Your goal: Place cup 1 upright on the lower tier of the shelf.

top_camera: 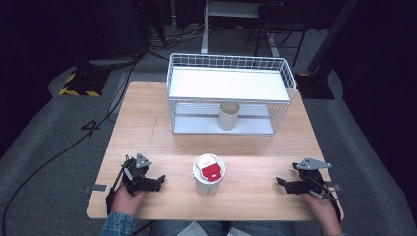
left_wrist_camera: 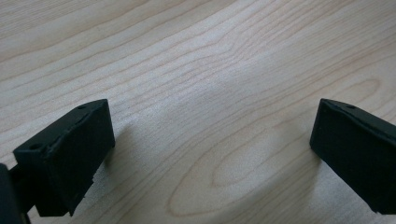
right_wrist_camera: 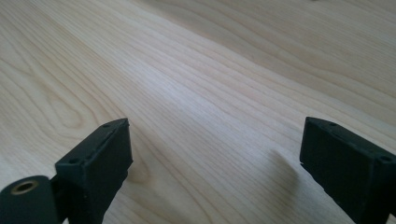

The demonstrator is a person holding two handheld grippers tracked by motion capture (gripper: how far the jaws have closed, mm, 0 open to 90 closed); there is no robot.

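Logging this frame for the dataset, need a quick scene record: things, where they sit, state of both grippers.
table: light wood table
cup with lid: white cup with a red and white lid, upright, near edge, between the grippers
open cup: beige cup, upright, lower level of the wire rack
rack top shelf: white, bare
left gripper: open, nothing between the jaws, low over the wood
right gripper: open, nothing between the jaws
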